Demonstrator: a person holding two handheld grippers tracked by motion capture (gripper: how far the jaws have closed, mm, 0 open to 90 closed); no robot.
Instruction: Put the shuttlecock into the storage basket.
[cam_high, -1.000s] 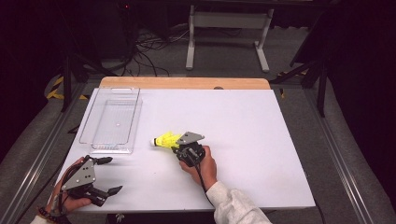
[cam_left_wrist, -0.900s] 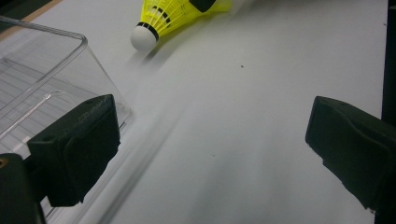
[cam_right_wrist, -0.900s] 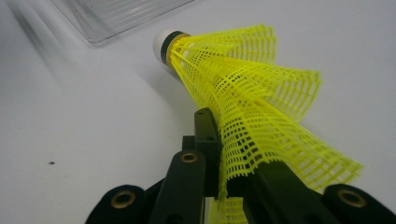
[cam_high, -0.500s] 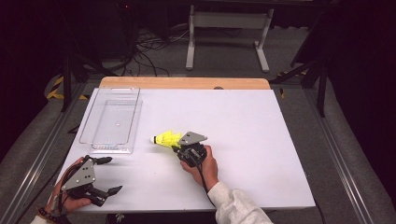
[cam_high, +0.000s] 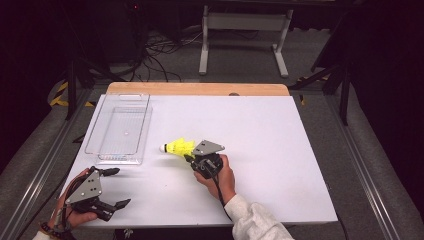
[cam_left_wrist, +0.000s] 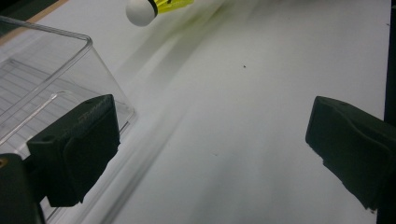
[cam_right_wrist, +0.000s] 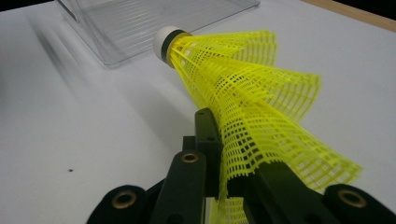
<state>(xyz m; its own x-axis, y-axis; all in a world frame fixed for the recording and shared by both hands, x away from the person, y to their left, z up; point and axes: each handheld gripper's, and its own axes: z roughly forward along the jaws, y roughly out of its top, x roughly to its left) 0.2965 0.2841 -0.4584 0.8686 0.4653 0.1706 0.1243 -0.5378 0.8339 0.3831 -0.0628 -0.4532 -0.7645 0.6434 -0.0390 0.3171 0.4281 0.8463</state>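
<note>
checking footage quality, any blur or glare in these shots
Left gripper view: table streaked with blur, shuttlecock soft at the top edge. Right gripper view: shuttlecock mesh sharp, slightly soft at its rim; right tongs out of focus. High view: evenly lit table, dark surroundings, faint glare on the clear tray.

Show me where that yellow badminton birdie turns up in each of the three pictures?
High view: the yellow shuttlecock is left of the table's middle, its skirt pinched by the right gripper.
Left gripper view: its white cork tip sits at the top edge, left of centre.
Right gripper view: it fills the centre, skirt clamped between the jaws.
Shared landmark: the clear plastic tray, near the cork tip.
</note>
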